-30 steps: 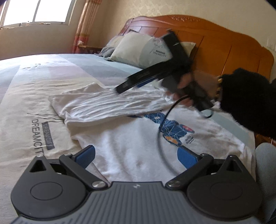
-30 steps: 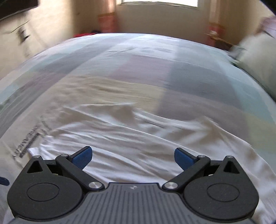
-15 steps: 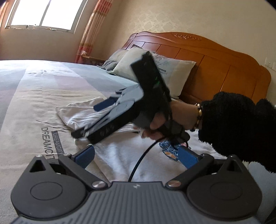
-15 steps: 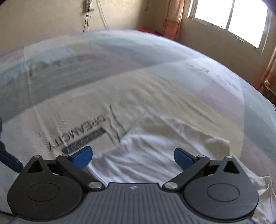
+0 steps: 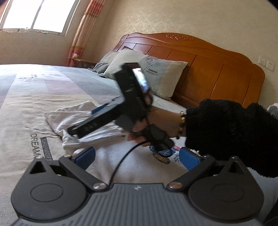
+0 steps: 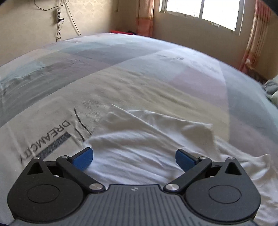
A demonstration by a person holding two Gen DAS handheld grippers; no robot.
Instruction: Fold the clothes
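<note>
A white T-shirt (image 5: pixel 139 165) with a blue print (image 5: pixel 163 154) lies spread on the bed, one side folded over in a wrinkled layer (image 5: pixel 73 114). My left gripper (image 5: pixel 137 158) hovers open just above the shirt's near part, nothing between its blue pads. A hand (image 5: pixel 156 118) in a black fuzzy sleeve (image 5: pixel 225 132) holds the right tool, whose fingers point down-left at the folded layer. In the right wrist view my right gripper (image 6: pixel 133 158) is open low over the white shirt (image 6: pixel 147 139), near its folded edge. No cloth sits between its pads.
The bedspread (image 5: pixel 26 111) carries DREAMCITY lettering (image 6: pixel 46 142) left of the shirt. Pillows (image 5: pixel 156 76) and a wooden headboard (image 5: pixel 217 73) stand behind. A black cable (image 5: pixel 121 161) hangs from the right tool across the shirt. A window (image 6: pixel 217 12) and curtains lie beyond the bed.
The right gripper has swung down and left across the shirt to the folded layer by the lettering. The left gripper shifted slightly. Both stay open.
</note>
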